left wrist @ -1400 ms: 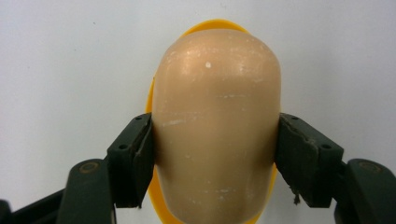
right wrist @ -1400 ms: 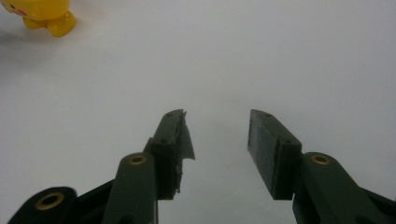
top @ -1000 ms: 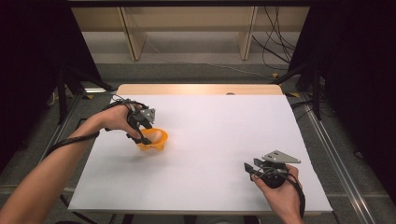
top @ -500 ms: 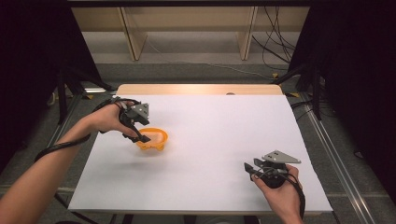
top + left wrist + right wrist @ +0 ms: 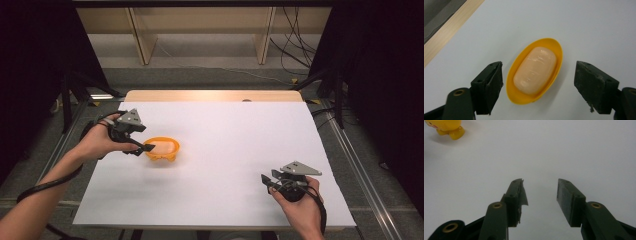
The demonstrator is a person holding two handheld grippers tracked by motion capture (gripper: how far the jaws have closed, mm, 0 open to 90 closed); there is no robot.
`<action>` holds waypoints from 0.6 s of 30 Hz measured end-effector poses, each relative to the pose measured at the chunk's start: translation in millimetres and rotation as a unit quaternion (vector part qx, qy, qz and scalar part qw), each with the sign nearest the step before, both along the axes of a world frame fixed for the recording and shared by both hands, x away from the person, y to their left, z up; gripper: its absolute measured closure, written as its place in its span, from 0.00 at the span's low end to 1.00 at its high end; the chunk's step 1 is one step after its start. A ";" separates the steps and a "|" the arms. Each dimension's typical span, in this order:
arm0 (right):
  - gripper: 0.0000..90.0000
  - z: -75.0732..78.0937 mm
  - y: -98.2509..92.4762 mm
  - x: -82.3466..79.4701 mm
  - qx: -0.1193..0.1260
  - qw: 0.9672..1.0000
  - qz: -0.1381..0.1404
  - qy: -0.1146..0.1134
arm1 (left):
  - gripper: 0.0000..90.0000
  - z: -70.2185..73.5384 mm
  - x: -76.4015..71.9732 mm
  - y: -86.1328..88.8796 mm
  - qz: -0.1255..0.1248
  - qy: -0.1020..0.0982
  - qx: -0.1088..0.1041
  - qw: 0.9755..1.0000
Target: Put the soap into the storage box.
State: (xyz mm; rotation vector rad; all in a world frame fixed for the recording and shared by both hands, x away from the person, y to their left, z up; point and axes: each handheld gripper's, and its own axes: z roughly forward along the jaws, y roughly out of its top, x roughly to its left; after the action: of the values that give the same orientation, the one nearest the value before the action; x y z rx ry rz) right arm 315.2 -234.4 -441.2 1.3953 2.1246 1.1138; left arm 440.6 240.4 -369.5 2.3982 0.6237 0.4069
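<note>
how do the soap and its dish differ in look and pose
The soap is pale peach and a solid rounded bar; the dish is bright yellow-orange and a hollow shell. The soap is smaller and lies inside the dish, while the dish stands on the white table. Both are oval and lie along the same line.

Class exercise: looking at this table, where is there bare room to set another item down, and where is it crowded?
The white table is bare between the yellow dish holding soap and the right gripper, and along the far edge. It is crowded only around the dish, where the open left gripper hovers.
</note>
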 end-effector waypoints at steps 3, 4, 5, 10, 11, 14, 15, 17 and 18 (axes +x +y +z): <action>0.63 -0.9 0.5 0.2 0.001 1.000 -0.002 -0.004 | 0.24 -0.1 -9.0 5.1 0.027 -0.009 -0.016 0.999; 0.63 -1.1 0.4 0.6 0.002 1.000 0.000 -0.006 | 0.24 -1.2 -12.2 5.9 0.038 -0.010 -0.027 0.999; 0.63 -1.1 0.2 0.6 0.000 1.000 0.000 -0.008 | 0.24 -2.2 -15.1 6.9 0.044 -0.011 -0.029 0.999; 0.63 -1.0 0.4 0.3 0.002 1.000 0.000 -0.006 | 0.24 -9.8 -30.5 11.3 0.061 -0.025 -0.036 0.997; 0.63 -1.0 0.3 0.3 0.003 1.000 0.000 -0.006 | 0.23 -11.8 -33.7 12.2 0.066 -0.025 -0.040 0.997; 0.63 -1.1 1.3 0.1 0.002 1.000 -0.001 -0.007 | 0.23 -17.8 -42.8 15.3 0.067 -0.024 -0.039 0.997; 0.63 -0.5 3.4 -2.1 0.010 1.000 -0.014 0.002 | 0.23 -20.0 -46.0 16.2 0.067 -0.022 -0.040 0.997; 0.63 -0.3 3.1 -1.7 0.007 1.000 -0.011 -0.002 | 0.22 -25.2 -51.8 17.8 0.067 -0.020 -0.040 0.997; 0.63 -0.3 3.2 -1.6 0.007 1.000 -0.011 -0.002 | 0.22 -26.9 -53.6 18.5 0.066 -0.023 -0.037 0.997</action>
State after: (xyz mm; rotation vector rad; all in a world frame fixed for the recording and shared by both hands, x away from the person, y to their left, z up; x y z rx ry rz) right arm 313.6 -231.3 -441.5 1.4175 2.0981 1.1248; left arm 387.0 258.9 -396.5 2.2781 0.7665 0.4843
